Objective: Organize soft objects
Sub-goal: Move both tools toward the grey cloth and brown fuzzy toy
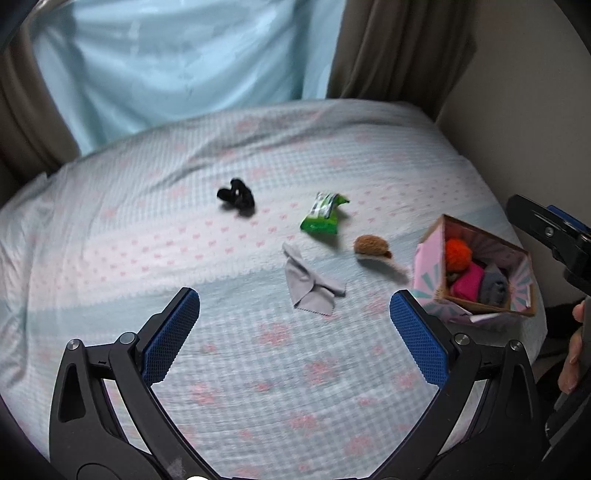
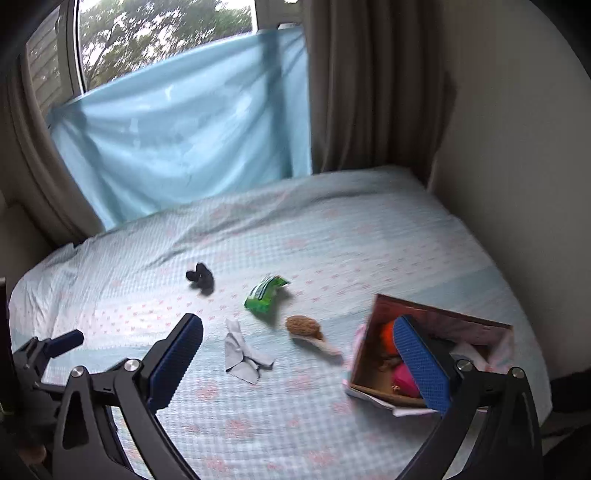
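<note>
Hovering above a checked bedsheet (image 1: 258,369): left gripper (image 1: 295,306) and right gripper (image 2: 299,332), both spread, empty. Scattered beyond: grey cloth (image 1: 310,284), brown plush (image 1: 371,245), green packet (image 1: 321,216), black item (image 1: 238,197). Right: cardboard box (image 1: 428,266) holding soft pieces. Behind: blue drape (image 2: 184,140), brown curtain (image 2: 369,85).

bed (image 1: 184,258) left half: bare | right edge: box (image 1: 428,269) | centre: cloth (image 1: 310,284)

Location: home bedroom | Evidence: bed (image 2: 332,236) under a pale blue checked sheet with pink bow print, filling the corner against a plain wall (image 2: 517,166) | Window (image 2: 166,33) behind the bed, trees outside | Brown curtain (image 2: 369,92) alongside, light blue cloth (image 2: 184,129) hung across the lower pane
</note>
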A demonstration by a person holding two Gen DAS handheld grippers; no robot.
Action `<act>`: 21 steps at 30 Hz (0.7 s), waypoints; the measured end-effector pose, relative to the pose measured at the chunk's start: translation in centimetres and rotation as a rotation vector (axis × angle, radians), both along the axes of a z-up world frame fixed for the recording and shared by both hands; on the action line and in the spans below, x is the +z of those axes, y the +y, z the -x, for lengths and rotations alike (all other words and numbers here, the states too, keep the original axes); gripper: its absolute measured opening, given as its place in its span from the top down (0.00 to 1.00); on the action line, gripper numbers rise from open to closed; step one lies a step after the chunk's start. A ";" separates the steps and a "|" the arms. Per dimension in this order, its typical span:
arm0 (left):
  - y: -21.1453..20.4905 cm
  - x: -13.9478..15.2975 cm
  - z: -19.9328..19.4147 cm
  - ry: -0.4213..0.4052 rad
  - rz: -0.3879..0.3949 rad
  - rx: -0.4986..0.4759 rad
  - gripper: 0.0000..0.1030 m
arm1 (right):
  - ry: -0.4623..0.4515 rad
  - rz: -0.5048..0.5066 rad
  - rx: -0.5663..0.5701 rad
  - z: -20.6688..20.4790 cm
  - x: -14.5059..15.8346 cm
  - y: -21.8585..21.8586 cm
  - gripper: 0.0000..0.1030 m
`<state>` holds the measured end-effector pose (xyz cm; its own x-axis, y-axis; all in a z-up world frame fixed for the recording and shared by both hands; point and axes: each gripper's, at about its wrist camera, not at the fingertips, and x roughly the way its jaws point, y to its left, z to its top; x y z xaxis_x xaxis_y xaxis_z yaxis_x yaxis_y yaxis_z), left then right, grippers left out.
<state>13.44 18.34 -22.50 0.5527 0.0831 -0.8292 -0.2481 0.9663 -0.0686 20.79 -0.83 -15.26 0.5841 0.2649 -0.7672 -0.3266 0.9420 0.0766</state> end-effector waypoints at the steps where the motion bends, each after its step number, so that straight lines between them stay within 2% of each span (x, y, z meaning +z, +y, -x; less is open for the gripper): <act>1: 0.2 -0.9 -0.5 0.009 0.005 0.012 0.01 | 0.012 -0.002 0.008 -0.7 -0.9 0.4 0.00; 9: 1.2 -8.4 -5.2 0.074 0.059 0.103 0.01 | 0.139 0.013 0.057 -6.6 -9.1 3.0 0.00; 12: 1.6 -11.3 -6.7 0.096 0.093 0.147 0.01 | 0.197 0.026 0.057 -8.9 -12.4 3.5 0.01; 16: 1.5 -15.0 -8.9 0.127 0.101 0.176 0.02 | 0.267 0.061 0.051 -11.5 -16.2 3.9 0.01; 21: 1.2 -19.7 -11.7 0.186 0.130 0.208 0.10 | 0.380 0.098 0.040 -14.6 -21.7 4.3 0.10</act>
